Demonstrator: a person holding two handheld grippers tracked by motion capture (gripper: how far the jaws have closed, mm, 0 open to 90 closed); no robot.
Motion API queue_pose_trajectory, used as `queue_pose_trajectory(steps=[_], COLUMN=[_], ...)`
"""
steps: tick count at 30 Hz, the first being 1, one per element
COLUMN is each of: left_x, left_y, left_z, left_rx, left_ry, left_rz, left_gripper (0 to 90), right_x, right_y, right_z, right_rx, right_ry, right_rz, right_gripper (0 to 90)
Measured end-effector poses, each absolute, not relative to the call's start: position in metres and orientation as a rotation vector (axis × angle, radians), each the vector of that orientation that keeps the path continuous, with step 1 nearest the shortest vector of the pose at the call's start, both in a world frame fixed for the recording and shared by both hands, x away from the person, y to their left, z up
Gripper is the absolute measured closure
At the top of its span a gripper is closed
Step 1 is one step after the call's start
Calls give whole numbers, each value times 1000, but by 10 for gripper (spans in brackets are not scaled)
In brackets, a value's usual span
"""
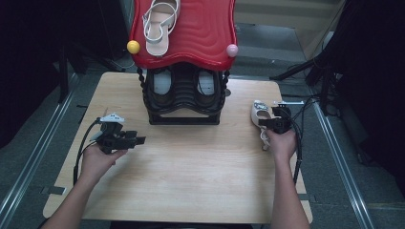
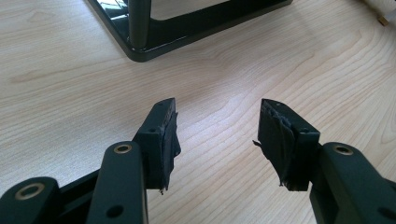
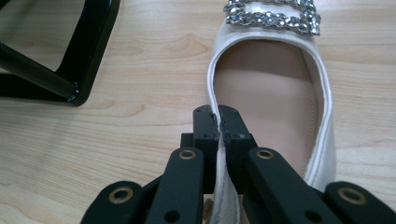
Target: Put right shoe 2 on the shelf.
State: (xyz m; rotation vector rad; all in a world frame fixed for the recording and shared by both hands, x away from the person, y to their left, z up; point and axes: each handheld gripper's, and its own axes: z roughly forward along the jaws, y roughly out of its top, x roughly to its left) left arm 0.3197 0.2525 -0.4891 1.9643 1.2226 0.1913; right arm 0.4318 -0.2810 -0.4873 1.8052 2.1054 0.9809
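Note:
A white flat shoe [image 3: 275, 88] with a rhinestone buckle lies on the wooden table [image 1: 191, 162] at the right, seen as the white shoe [image 1: 260, 113] in the high view. My right gripper [image 3: 219, 123] is shut on the shoe's left side wall, one jaw inside and one outside; the right gripper [image 1: 279, 120] sits over the shoe's heel end. My left gripper [image 2: 217, 133] hovers open over bare wood, nothing between its pads; the left gripper [image 1: 136, 140] points right, left of the rack. A matching white sandal [image 1: 160, 21] lies on the red top of the shoe rack [image 1: 184, 90].
The black rack's lower shelf holds a pair of dark shoes [image 1: 184, 86]. Its base frame [image 2: 154, 37] lies just ahead of the left gripper, and a rack foot [image 3: 79, 70] stands left of the white shoe. Yellow and pink knobs mark the red top's corners.

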Motion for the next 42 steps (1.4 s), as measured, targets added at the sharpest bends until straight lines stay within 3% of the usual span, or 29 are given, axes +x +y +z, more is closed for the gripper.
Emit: queue_pose_trajectory(steps=[15,42], left_x=[317,316], left_y=[251,244], left_z=[-491,-491], left_rx=[1959,1997], left_ry=[1220,1197], left_rz=[170,167], left_gripper=[472,473], right_x=[428,454], right_y=[-283,-252], right_z=[-468,-432], right_rx=[1804,1794], right_ry=[2072,2145], right_rz=[1077,1183], right_gripper=[889,889])
